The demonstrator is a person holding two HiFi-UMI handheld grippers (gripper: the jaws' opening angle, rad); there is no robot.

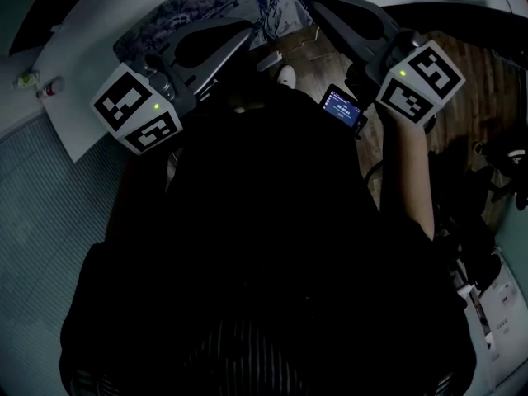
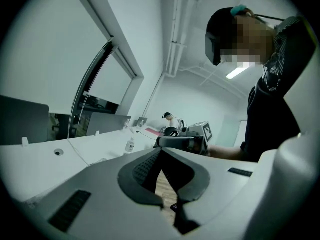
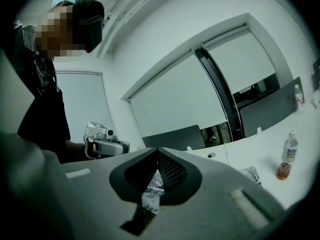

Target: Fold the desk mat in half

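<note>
1. Seen from the head view, a person in a dark top holds up both grippers, each with a white cube of black square markers.
2. The desk mat [image 1: 206, 5], printed with an illustrated figure, lies spread flat on a white desk [image 1: 87, 44] at the top of the view, beyond the gripper tips.
3. The left gripper [image 1: 246, 30] points toward the mat. In its own view its claw [image 2: 161, 150] is pressed together at the tips with nothing between them, and wooden floor shows through the gap below.
4. The right gripper [image 1: 318, 5] also reaches toward the mat. Its claw [image 3: 158, 149] is pressed together and empty, and the mat's print [image 3: 151, 190] shows through the gap beneath.
5. A bottle of orange-brown drink [image 3: 286, 160] stands on the desk, well to the right of the mat.
6. A small lit screen [image 1: 342, 108] sits near the right gripper, above wooden floor [image 1: 474, 60].
</note>
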